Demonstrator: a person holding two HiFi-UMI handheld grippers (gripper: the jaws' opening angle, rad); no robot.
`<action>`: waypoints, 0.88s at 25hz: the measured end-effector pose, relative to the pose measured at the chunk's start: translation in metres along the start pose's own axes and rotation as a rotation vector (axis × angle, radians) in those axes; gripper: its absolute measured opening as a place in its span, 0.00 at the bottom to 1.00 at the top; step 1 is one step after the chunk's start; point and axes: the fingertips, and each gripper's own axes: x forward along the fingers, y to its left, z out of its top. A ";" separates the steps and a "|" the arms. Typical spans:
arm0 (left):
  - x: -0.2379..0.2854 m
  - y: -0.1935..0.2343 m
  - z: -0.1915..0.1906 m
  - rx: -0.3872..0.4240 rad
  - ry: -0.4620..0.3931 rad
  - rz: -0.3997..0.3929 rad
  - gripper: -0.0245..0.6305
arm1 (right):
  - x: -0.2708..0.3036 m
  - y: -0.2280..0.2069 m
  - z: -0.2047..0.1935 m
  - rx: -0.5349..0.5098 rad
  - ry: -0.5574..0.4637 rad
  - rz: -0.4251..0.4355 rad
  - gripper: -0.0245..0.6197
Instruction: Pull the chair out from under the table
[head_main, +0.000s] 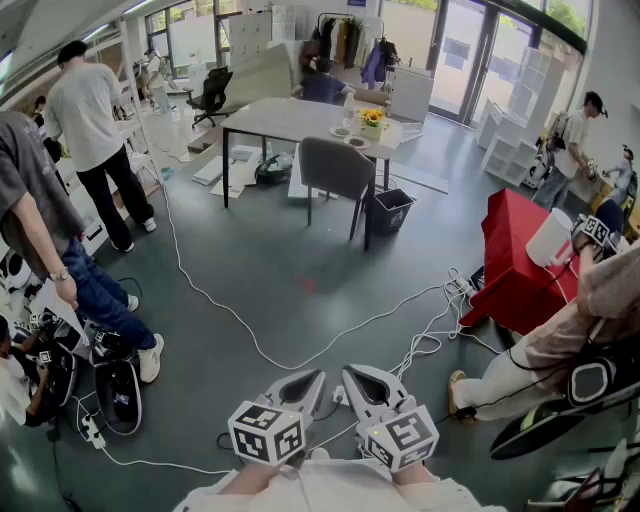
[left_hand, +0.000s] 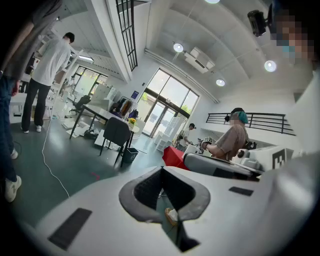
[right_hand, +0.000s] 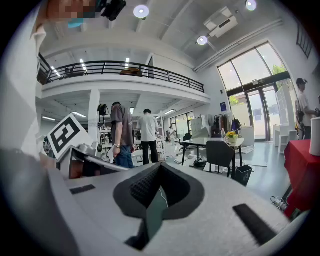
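Observation:
A grey chair (head_main: 338, 167) stands tucked at the near side of a long pale table (head_main: 290, 118) across the room. The same chair (left_hand: 116, 131) shows small in the left gripper view, and the chair (right_hand: 220, 152) appears beside the table (right_hand: 200, 142) in the right gripper view. My left gripper (head_main: 303, 385) and right gripper (head_main: 363, 382) sit side by side at the bottom of the head view, far from the chair. Both are shut with nothing between their jaws.
A white cable (head_main: 220, 305) snakes over the dark floor between me and the chair. A black bin (head_main: 391, 209) stands by the table's right leg. People stand at the left (head_main: 95, 130); a seated person (head_main: 560, 345) and a red-covered stand (head_main: 520, 255) are at the right.

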 end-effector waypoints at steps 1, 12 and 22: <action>0.001 0.001 0.000 0.002 0.000 0.002 0.06 | 0.000 0.000 -0.001 -0.001 0.000 0.000 0.04; 0.010 0.003 -0.001 0.039 0.015 0.015 0.06 | 0.005 -0.003 -0.007 -0.037 0.022 0.005 0.04; 0.013 0.013 -0.015 0.066 0.058 0.079 0.06 | 0.008 -0.006 -0.008 0.021 -0.011 0.042 0.04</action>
